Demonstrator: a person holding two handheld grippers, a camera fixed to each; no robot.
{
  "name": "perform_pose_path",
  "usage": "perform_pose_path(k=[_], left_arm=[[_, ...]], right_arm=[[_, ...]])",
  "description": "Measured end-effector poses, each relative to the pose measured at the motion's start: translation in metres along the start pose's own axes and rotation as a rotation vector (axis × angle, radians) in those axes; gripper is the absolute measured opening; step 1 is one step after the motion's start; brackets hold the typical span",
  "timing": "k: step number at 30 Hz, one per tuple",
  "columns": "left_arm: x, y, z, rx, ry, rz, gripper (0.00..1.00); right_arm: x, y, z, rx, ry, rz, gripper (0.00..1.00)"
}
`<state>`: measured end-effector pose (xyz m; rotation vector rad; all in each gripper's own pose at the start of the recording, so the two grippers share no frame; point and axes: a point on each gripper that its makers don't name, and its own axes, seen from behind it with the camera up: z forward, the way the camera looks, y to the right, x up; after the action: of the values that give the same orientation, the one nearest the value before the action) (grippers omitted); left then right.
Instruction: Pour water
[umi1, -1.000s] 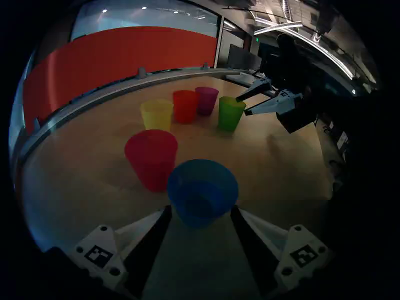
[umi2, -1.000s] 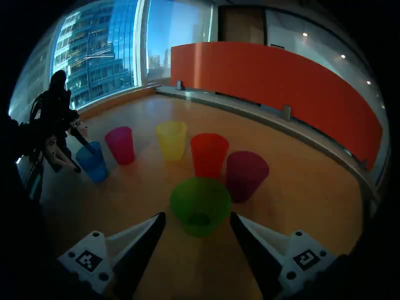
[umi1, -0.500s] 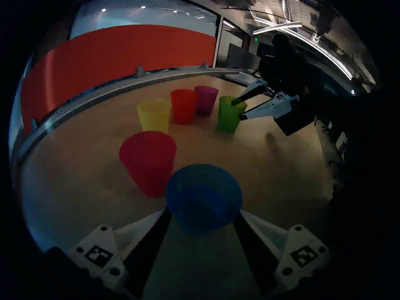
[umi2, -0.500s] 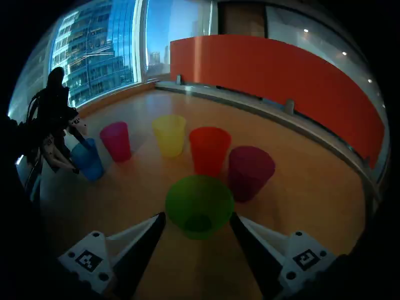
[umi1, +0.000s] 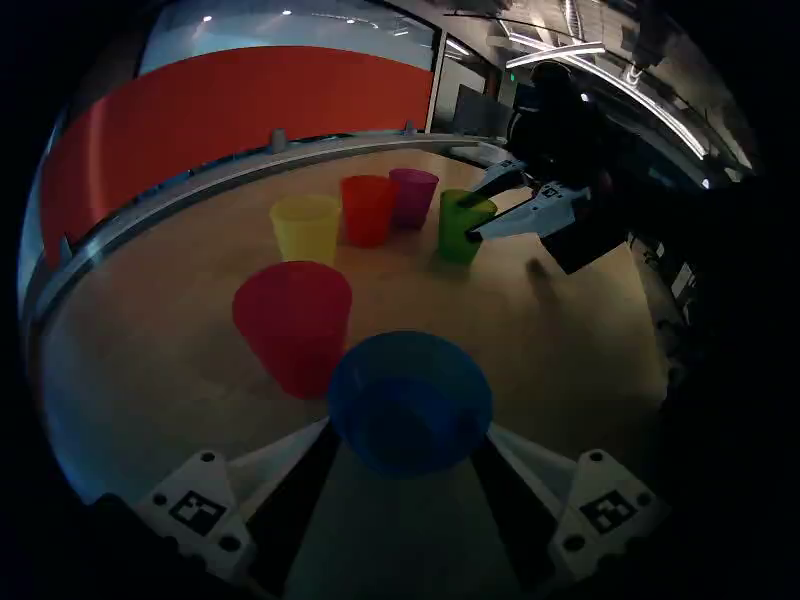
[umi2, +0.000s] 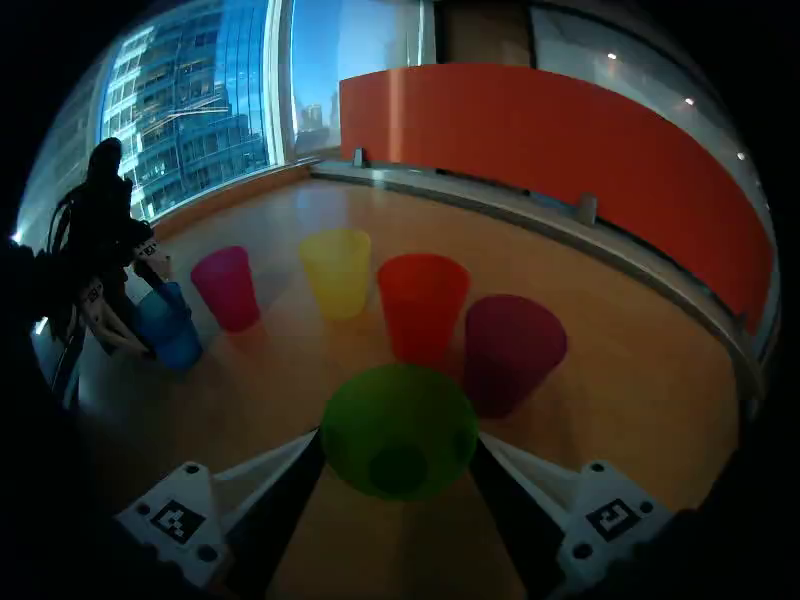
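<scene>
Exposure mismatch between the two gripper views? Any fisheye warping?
Left gripper view: dim, blue cup and table murky, ceiling strip lights brightest. Right gripper view: brighter, daylit windows, the person backlit to a silhouette, fisheye bending the orange wall.

Nothing legible so far: no word, number, brand or sign can be read anywhere. Square black-and-white coded markers (umi1: 195, 510) are seen printed on the left gripper (umi1: 408, 428), and the same kind is spotted on the right gripper (umi2: 395, 438). These are patterns only, and no letters can be made out.
</scene>
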<state>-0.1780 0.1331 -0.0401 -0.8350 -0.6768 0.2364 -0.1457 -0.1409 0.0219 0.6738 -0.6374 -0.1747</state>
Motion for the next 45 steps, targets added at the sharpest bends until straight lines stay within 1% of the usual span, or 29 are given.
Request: perform_pose_path(k=[3,6,12,15,18,23,27,36,45], left_arm=[[-0.002,0.000,0.001,0.012,-0.008,0.013,0.87],[-0.002,0.000,0.002,0.014,-0.010,0.014,0.87],[0.001,0.001,0.003,0.009,0.002,-0.004,0.85],[0.001,0.001,0.004,0.014,0.005,0.006,0.82],[0.000,0.001,0.004,0.023,0.004,0.023,0.81],[0.000,0.002,0.004,0.023,0.000,0.027,0.81],[0.000,0.001,0.004,0.022,0.000,0.020,0.81],[0.000,0.001,0.001,0.028,0.001,0.028,0.81],[0.011,0.005,-0.011,0.039,0.032,0.016,0.81]], right_arm=[[0.001,0.000,0.001,0.004,0.002,0.004,1.00],[0.002,0.000,0.001,0.004,0.004,0.005,1.00],[0.001,0.000,0.002,0.003,0.002,0.000,0.99],[0.000,0.000,0.002,0.002,0.002,-0.002,0.99],[0.001,0.000,0.002,0.002,0.004,-0.002,0.99],[0.001,0.002,0.004,-0.002,0.005,0.000,0.91],[0.001,0.002,0.005,-0.003,0.007,0.001,0.90],[0.011,-0.001,-0.003,0.004,0.034,-0.005,0.89],[0.016,-0.006,-0.017,-0.006,0.048,-0.022,0.89]])
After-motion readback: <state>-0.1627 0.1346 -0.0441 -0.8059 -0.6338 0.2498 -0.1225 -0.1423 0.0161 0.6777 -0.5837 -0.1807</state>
